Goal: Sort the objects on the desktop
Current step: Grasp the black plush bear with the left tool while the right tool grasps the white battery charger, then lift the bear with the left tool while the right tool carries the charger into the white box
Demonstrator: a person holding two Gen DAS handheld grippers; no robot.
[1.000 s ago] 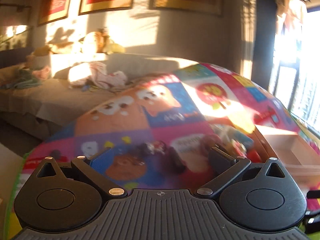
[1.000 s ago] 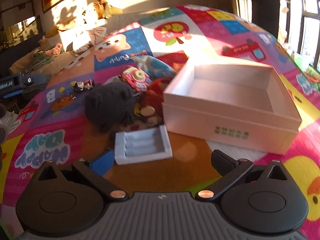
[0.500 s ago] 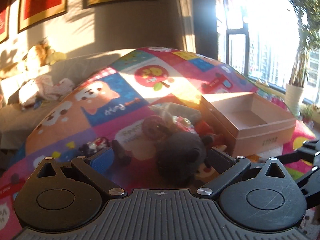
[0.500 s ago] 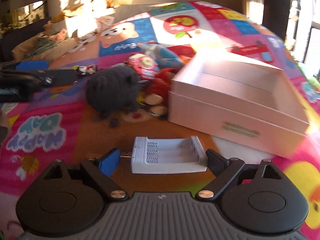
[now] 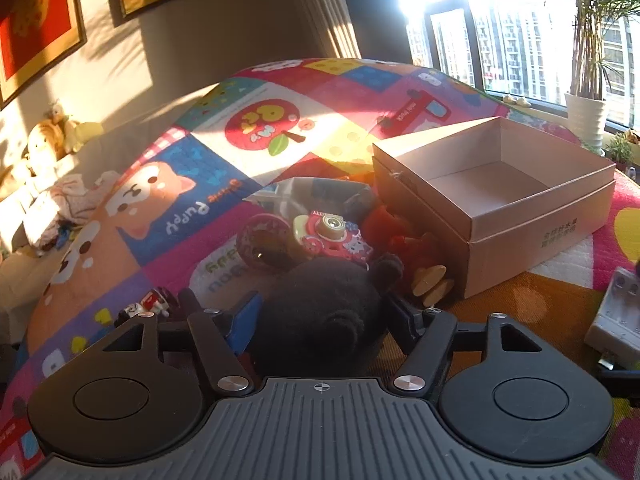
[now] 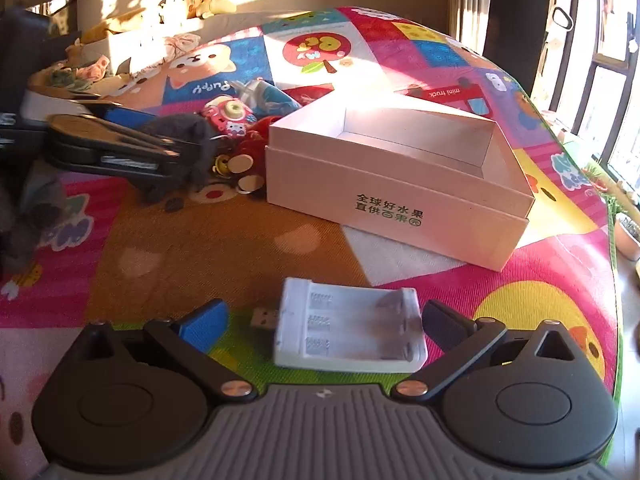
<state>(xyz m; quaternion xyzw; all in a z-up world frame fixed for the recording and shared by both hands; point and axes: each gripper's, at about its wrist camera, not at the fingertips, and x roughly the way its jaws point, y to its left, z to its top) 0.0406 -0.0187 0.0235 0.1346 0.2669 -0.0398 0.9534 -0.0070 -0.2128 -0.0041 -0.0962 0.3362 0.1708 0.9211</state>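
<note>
- The left gripper (image 5: 320, 316) sits low in the left wrist view with a dark grey plush toy (image 5: 320, 312) between its jaws. The jaws have just been closing and now press into the fur on both sides — it looks like a grip, though the toy is not lifted off the mat.
- The right gripper (image 6: 320, 322) is spread wide at the bottom of the right wrist view. A white battery charger (image 6: 348, 328) lies between the fingers, with a gap on each side — nothing is pinched.
- Just beyond the plush toy, at the centre of the left view, lies a small heap: a pink toy camera (image 5: 328, 232), a red soft toy (image 5: 404, 240) and a tiny toy car (image 5: 150, 304) off to the lower left.
- The cardboard box (image 6: 396, 184) stands open at the centre right of the right view, beside the heap. Its inside shows bare walls and floor; nothing is in it.
- All of this rests on a colourful play mat (image 6: 200, 248).
- My reading: the sorting is barely begun. Nothing is in the box yet, and the whole heap plus the charger is left to move.
</note>
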